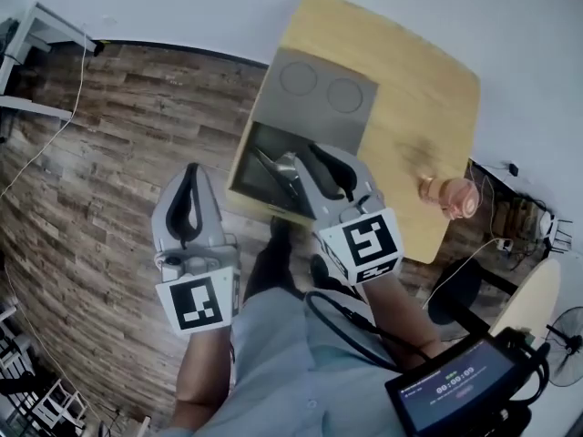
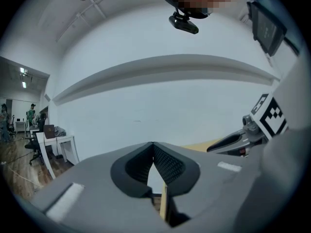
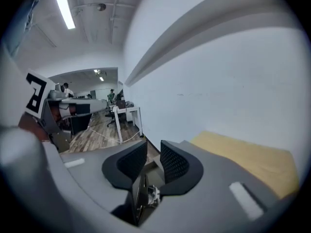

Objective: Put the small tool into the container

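Observation:
A grey container [image 1: 314, 94] lies on the wooden table [image 1: 428, 107], its dark open compartment [image 1: 255, 185] at the near edge. A slim dark small tool [image 1: 273, 169] rests inside that compartment; in the right gripper view it shows as a metal piece [image 3: 148, 196] below the jaws. My right gripper [image 1: 308, 157] hangs just over the compartment, and its jaws [image 3: 154, 147] stand apart with nothing between them. My left gripper [image 1: 191, 171] is over the floor, left of the table. Its pads meet at the tips [image 2: 153, 145] and hold nothing.
A pink cup [image 1: 453, 195] stands near the table's right edge. A small screen [image 1: 465, 391] on a cable sits at the lower right. A white wall faces both gripper views, with desks [image 3: 121, 113] and wooden flooring [image 1: 109, 153] to the left.

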